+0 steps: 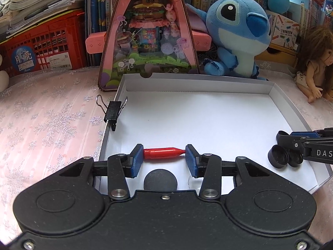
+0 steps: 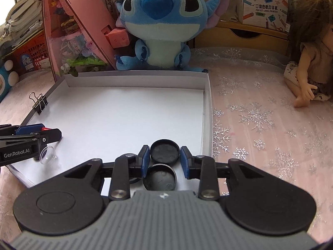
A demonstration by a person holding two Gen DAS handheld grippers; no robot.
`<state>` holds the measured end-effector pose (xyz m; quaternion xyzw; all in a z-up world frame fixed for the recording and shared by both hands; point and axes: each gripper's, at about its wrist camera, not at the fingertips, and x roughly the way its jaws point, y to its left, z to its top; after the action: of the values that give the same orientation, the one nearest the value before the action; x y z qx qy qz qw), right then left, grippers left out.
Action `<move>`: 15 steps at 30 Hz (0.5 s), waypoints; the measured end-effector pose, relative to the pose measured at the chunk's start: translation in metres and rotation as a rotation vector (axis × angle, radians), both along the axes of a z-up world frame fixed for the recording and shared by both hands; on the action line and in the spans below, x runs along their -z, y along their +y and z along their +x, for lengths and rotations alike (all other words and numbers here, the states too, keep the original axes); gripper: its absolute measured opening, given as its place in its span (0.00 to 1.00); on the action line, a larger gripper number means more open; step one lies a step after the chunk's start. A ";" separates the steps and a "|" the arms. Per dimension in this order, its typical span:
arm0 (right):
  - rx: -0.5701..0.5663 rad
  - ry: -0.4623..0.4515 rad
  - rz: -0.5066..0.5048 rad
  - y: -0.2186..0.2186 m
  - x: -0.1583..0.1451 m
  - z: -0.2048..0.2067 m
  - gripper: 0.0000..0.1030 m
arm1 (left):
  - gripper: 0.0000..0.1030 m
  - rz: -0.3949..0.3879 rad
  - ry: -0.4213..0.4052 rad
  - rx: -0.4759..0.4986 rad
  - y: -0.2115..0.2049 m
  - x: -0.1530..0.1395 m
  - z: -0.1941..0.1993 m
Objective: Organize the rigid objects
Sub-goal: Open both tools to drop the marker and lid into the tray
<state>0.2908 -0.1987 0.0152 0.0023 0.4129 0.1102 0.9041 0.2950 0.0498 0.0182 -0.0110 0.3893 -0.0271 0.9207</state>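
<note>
Red marker [image 1: 163,153] pinched lengthwise by left hand-held gripper [image 1: 164,156] at 6 o'clock of white box [image 1: 197,85], black cap [image 2: 164,151] bracketed by right hand-held gripper [image 2: 164,156], binder clip [image 1: 112,110] still on rim, sorting roughly midway.

A shallow box [image 2: 133,79] lies on the table [image 2: 260,120], with a binder clip [image 1: 113,110] on its left wall. Inside, near the front, lie a marker [image 1: 164,153], a clear cup [image 2: 48,156] and two round caps [image 2: 164,151]. Behind the box sit a plush toy [image 2: 162,25] and a triangular display case [image 1: 145,31], with a doll [image 2: 308,62] off to the right.
</note>
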 end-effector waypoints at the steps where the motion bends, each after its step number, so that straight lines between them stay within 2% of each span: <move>1: -0.001 -0.002 -0.003 0.001 0.000 0.000 0.38 | 0.40 0.002 -0.001 0.001 0.000 0.000 0.000; 8: 0.000 -0.012 -0.001 0.001 0.000 -0.001 0.39 | 0.41 0.002 -0.012 -0.003 -0.002 0.001 -0.002; 10: 0.010 -0.021 0.011 -0.002 -0.001 -0.003 0.48 | 0.41 -0.006 -0.016 -0.003 -0.001 0.000 -0.003; 11: 0.013 -0.028 0.013 -0.003 -0.002 -0.004 0.53 | 0.42 -0.012 -0.020 -0.003 0.000 -0.001 -0.004; 13: 0.018 -0.041 0.020 -0.004 -0.004 -0.007 0.54 | 0.47 -0.014 -0.030 -0.005 0.000 -0.003 -0.006; 15: 0.023 -0.057 0.025 -0.005 -0.008 -0.010 0.58 | 0.57 -0.010 -0.045 -0.007 0.000 -0.007 -0.009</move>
<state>0.2809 -0.2038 0.0228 0.0151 0.3856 0.1051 0.9165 0.2859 0.0497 0.0248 -0.0165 0.3683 -0.0262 0.9292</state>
